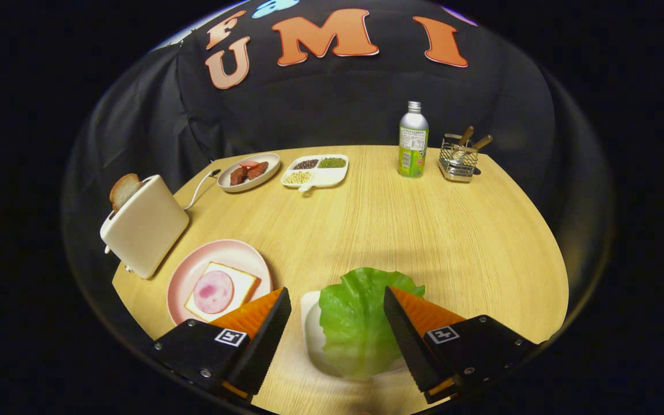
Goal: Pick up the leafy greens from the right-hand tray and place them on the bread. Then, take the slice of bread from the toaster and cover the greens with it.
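A green lettuce leaf [358, 320] lies on a small white tray [310, 328], right between my fingers. My gripper [336, 302] is open, its fingers standing apart on either side of the leaf without pressing it. To the left, just beyond the left finger, a pink plate [193, 271] holds a slice of bread [242, 283] topped with a round of ham [213, 291]. Farther left a cream toaster [147, 227] stands with a slice of toast [123, 189] sticking up from its slot.
At the back of the round wooden table [424, 230] sit a dish of sausage pieces [248, 172], a divided tray of beans [316, 170], a green-labelled bottle [412, 141] and a wire cutlery holder [459, 157]. The toaster's cord [199, 187] trails toward the dish.
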